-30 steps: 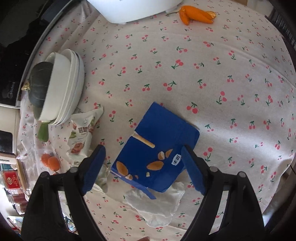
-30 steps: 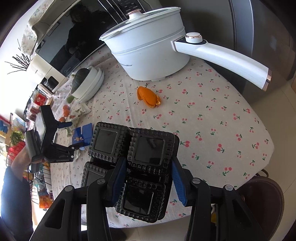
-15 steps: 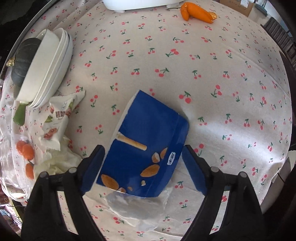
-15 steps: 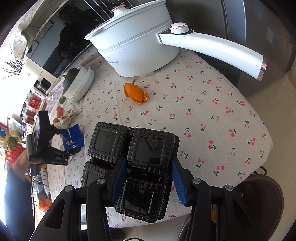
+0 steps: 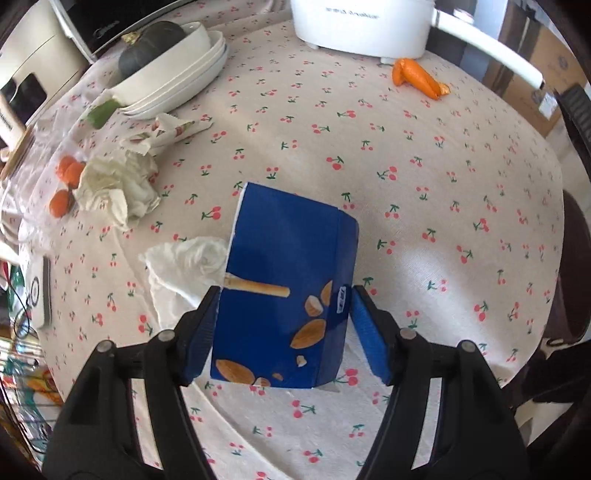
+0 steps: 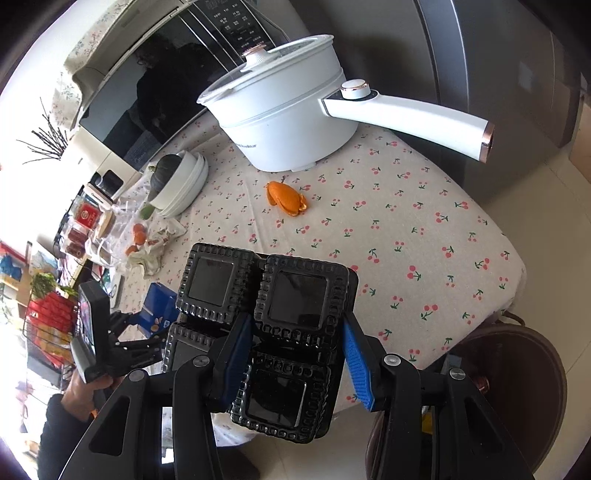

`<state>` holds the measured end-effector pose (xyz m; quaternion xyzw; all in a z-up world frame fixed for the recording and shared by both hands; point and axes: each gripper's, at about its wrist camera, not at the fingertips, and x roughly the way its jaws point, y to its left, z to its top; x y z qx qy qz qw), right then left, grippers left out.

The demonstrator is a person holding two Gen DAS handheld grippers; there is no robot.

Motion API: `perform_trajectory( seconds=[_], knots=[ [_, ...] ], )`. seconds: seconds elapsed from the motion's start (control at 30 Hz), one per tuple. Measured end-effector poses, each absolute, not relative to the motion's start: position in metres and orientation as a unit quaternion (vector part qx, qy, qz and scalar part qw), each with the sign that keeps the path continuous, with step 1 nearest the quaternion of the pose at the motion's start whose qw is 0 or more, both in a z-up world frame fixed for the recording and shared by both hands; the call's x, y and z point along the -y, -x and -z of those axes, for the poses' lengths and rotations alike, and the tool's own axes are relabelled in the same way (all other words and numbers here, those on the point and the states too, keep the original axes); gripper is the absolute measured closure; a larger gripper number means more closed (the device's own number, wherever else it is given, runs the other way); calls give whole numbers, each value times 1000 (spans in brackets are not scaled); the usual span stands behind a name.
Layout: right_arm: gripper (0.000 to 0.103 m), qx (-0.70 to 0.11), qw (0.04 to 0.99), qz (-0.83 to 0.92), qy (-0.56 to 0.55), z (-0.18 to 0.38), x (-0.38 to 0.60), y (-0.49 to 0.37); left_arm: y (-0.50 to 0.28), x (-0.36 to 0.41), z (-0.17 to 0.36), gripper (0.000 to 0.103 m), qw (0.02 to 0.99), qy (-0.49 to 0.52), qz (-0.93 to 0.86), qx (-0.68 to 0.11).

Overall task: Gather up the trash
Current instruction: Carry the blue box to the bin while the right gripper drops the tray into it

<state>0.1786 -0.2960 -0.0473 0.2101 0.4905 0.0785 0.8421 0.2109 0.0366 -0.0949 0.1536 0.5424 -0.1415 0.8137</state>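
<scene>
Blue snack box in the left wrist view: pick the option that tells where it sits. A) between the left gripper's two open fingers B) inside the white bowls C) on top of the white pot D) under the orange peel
A: the blue snack box lies on the cherry-print tablecloth with the left gripper straddling it, one blue finger at each side.

We cannot tell whether the right pad touches the box. At twelve o'clock the pot is cut off; the tray hides the table behind it.
</scene>
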Motion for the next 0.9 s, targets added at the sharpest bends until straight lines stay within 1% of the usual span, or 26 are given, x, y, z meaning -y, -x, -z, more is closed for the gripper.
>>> perform_trajectory(
  seconds=[0.1, 0.2, 0.3, 0.47, 0.7, 0.9],
  knots=[
    [54, -479, 853, -72, -194, 40, 299, -162, -213, -40, 78, 33, 832, -118, 124, -527],
    [54, -469, 860, -61, -191, 36, 309, -144, -202, -44, 57, 33, 846, -63, 118, -517],
    [54, -462, 861, -50, -206, 37, 325, -127, -200, -51, 51, 33, 849, -13, 128, -513],
    [54, -452, 865, -25, -218, 39, 353, -99, -178, -31, 44, 33, 849, 22, 142, -509],
    [53, -443, 867, 14, -226, 45, 390, -61, -144, 35, 43, 33, 835, 14, 210, -508],
    [53, -458, 855, 54, -237, 68, 424, -30, -115, 109, 49, 32, 808, -12, 288, -514]
  ],
)
